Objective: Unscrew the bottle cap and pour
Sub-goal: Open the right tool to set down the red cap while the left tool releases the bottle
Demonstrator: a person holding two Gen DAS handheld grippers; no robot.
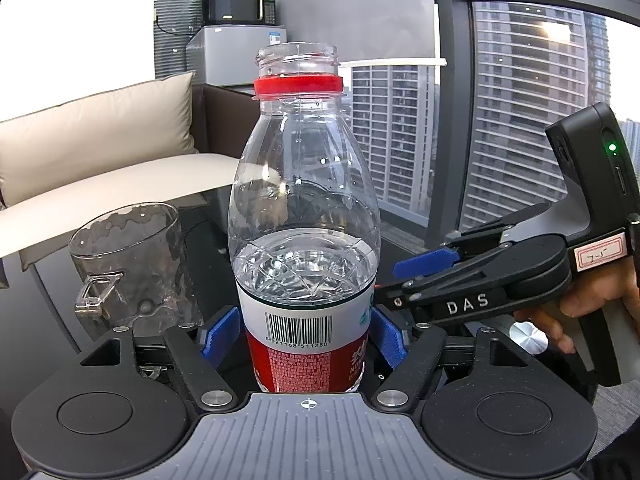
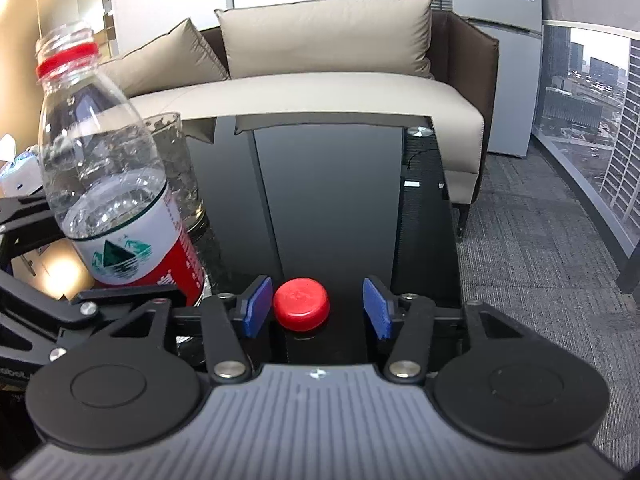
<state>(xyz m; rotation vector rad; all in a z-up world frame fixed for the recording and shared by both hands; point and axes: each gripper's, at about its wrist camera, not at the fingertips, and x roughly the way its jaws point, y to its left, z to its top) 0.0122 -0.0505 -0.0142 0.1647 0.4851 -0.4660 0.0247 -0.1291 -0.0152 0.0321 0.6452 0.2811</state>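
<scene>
bottle point(image 1: 304, 216): showing clear plastic, red-and-white label, black barcode stripes
cap point(image 2: 301, 309): showing plain red
counter point(image 2: 344, 208): showing glossy black
pads point(image 2: 377, 312): showing blue

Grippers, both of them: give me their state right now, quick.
Left gripper: shut on the bottle, gripping its label.
Right gripper: open, holding nothing; the red cap sits on the table between its fingers.
</scene>
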